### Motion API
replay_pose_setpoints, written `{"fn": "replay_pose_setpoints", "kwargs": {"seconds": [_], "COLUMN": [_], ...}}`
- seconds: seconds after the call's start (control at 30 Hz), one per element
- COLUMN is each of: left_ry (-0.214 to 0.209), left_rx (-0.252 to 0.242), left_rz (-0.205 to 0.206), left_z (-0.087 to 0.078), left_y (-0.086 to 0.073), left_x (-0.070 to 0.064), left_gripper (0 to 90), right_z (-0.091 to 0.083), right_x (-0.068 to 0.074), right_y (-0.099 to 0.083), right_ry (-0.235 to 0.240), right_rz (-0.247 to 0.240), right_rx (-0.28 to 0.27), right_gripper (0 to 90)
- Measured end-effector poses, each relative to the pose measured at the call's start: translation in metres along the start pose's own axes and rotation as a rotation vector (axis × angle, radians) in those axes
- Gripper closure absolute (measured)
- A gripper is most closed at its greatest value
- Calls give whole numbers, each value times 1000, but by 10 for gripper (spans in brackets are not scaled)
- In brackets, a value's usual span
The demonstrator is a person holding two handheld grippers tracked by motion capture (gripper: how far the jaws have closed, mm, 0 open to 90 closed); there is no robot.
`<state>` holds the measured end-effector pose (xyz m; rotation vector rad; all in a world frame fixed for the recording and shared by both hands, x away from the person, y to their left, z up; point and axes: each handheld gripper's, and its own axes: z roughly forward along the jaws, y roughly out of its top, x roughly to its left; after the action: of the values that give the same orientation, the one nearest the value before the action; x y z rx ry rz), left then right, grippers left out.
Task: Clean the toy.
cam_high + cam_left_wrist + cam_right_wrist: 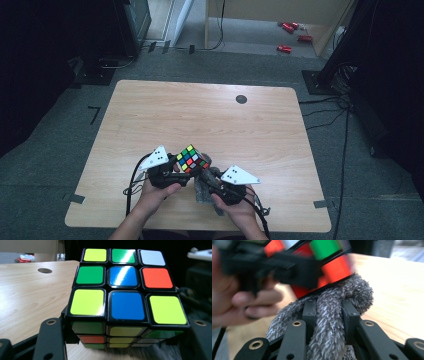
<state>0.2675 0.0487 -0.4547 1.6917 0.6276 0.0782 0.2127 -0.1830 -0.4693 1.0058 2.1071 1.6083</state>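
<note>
No readable text, labels, brands or numbers on any surface.

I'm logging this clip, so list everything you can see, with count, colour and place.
puzzle cube: one, multicoloured, held over the table's near edge in the left gripper.
fluffy cloth: one, grey, clamped in the right gripper, pressed against the cube's underside.
table: one, light wood, centre.
round cap: one, dark, far side of the tabletop.
red items: several, on the floor beyond.
left gripper: black, shut on the cube.
right gripper: black, shut on the cloth.
</note>
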Motion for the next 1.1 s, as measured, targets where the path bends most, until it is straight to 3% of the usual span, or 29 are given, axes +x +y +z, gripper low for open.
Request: {"fn": "replay_pose_setpoints", "kwargs": {"seconds": [0.13,0.23,0.3,0.33,0.37,0.4,0.43,0.47,0.57,0.63,0.67,0.7,0.77,0.87,1.1], "left_ry": [4,15,29,48,48,57,68,68,63,58,55,54,53,54,75], "left_rx": [-7,-18,-15,-1,-1,4,18,18,25,28,29,30,31,26,32], "left_rz": [-9,-12,-12,-17,-17,-20,-13,-13,-1,1,0,-2,-5,-20,-38], "left_z": [-3,-6,-7,-8,-8,-7,-5,-5,-3,-2,-2,-1,-2,-3,-3], "left_y": [1,2,3,2,2,1,0,0,-1,-1,-1,-1,-1,-1,-2], "left_x": [2,4,7,9,9,10,10,10,8,7,7,7,8,10,14], "left_gripper": [347,347,347,347,347,347,347,347,347,347,347,347,347,347,347], "right_z": [2,-3,-10,-19,-19,-23,-32,-32,-37,-36,-36,-35,-34,-28,-21], "right_x": [8,3,-8,-23,-23,-31,-46,-46,-72,-83,-83,-88,-89,-91,-100], "right_y": [0,3,6,9,9,10,13,13,9,2,2,-3,-4,-10,-21], "right_ry": [8,-1,-31,-75,-75,-101,-157,-157,-264,-294,-294,-297,-299,-311,-350], "right_rz": [-64,-55,-25,35,35,62,96,96,110,146,146,184,193,159,152], "right_rx": [16,-5,-39,-76,-76,-87,-84,-84,23,70,70,88,96,125,194], "right_gripper": [705,705,704,701,701,700,695,695,686,683,683,677,670,623,561]}}
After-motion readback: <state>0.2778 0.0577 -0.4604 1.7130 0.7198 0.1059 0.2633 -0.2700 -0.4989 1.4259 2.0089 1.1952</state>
